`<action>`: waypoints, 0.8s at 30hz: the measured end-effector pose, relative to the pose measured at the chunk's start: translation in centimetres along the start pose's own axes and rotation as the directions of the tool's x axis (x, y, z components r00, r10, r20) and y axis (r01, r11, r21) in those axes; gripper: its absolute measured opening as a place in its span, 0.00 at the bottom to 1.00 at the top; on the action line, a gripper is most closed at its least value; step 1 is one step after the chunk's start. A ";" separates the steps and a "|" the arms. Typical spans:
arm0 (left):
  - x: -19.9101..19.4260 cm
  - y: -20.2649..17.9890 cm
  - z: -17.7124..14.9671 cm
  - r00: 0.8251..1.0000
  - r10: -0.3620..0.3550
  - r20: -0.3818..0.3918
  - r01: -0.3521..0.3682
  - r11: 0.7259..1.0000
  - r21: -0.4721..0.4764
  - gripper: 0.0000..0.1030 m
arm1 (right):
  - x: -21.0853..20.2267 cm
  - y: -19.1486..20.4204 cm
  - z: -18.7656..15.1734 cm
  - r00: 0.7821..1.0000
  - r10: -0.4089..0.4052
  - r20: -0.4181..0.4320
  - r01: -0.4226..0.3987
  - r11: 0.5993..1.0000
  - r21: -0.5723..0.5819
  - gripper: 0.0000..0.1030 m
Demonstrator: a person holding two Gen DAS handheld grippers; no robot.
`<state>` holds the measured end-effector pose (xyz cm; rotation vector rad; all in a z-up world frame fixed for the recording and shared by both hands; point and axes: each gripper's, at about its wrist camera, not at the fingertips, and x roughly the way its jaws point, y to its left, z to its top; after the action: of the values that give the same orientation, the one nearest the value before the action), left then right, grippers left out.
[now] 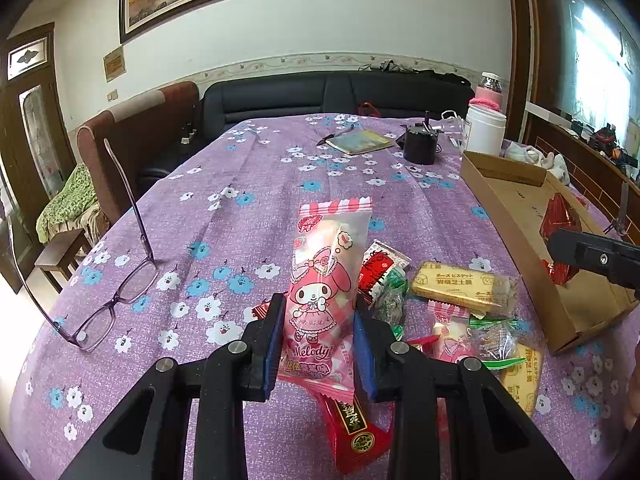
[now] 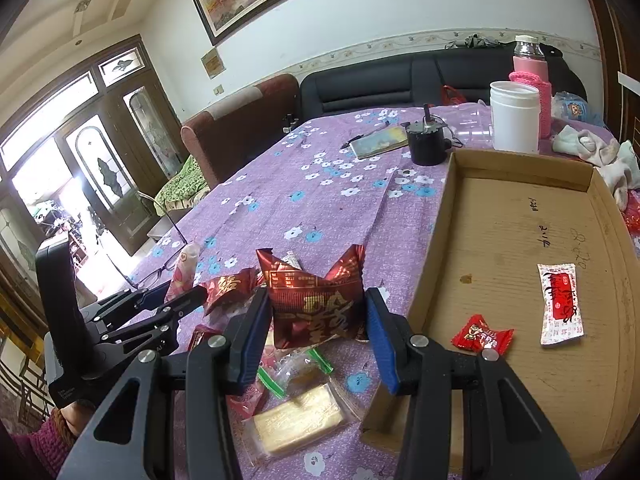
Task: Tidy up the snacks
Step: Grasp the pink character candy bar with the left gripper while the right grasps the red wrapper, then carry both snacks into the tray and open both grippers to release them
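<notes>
Left gripper (image 1: 316, 344) closed on the pink snack packet (image 1: 324, 300), held upright between the jaws at its lower half. Right gripper (image 2: 316, 332) pinches a dark red foil packet (image 2: 316, 300), crimped ends flaring above the jaws; the cardboard tray (image 2: 452, 208) lies just right of them. Both packets appear light, soft and slippery; hold mid-body, gently, lest contents crush.
</notes>
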<state>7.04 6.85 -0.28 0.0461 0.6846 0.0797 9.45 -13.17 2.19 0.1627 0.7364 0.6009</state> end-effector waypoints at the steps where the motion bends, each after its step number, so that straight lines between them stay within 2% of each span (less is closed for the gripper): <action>1: 0.0 0.0 0.0 1.000 0.000 -0.001 0.000 1.000 0.000 0.33 | 0.0 0.0 0.0 1.000 0.000 0.000 0.000 1.000 0.001 0.45; 24: -0.4 -0.2 0.2 1.000 -0.020 -0.021 0.020 1.000 -0.013 0.33 | -1.2 -2.2 0.7 0.998 -0.047 0.037 0.045 0.997 0.064 0.45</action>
<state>6.87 6.60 0.16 0.0264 0.7056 0.0655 10.17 -15.63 2.66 0.2143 0.7208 0.5300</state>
